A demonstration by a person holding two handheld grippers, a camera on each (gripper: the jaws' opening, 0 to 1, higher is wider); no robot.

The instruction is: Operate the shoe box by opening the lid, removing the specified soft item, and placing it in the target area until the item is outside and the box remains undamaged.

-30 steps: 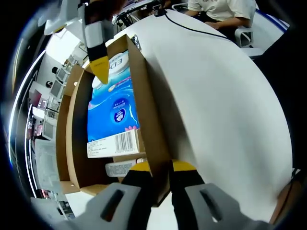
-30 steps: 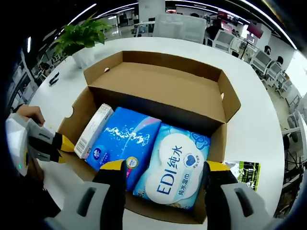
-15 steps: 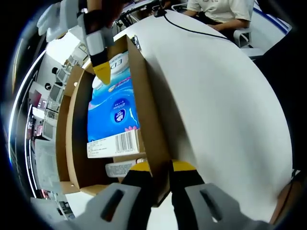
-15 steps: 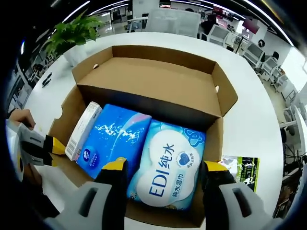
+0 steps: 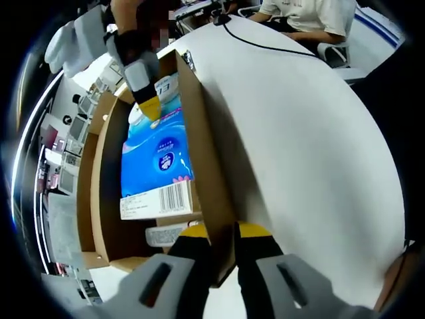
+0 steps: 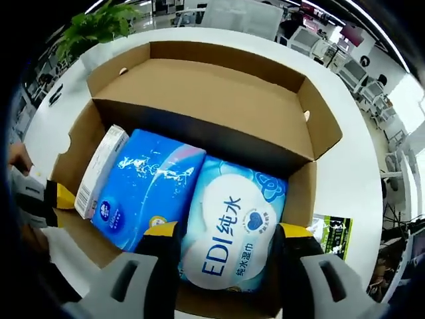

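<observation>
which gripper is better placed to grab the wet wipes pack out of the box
Right. The right gripper hangs open straddling the EDI wipes pack, while the left gripper pinches the box wall.

Brown box (image 6: pixel 199 100), blue pack (image 6: pixel 143 186), pale-blue white-labelled pack (image 6: pixel 232 236).

a green plant (image 6: pixel 96 26) stands on the white table (image 5: pixel 312 133), and a black cable (image 5: pixel 279 45) lies across it.

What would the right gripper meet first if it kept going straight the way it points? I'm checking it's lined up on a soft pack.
Most likely the white EDI wipes pack, lying in the shoe box between the open right gripper jaws.
</observation>
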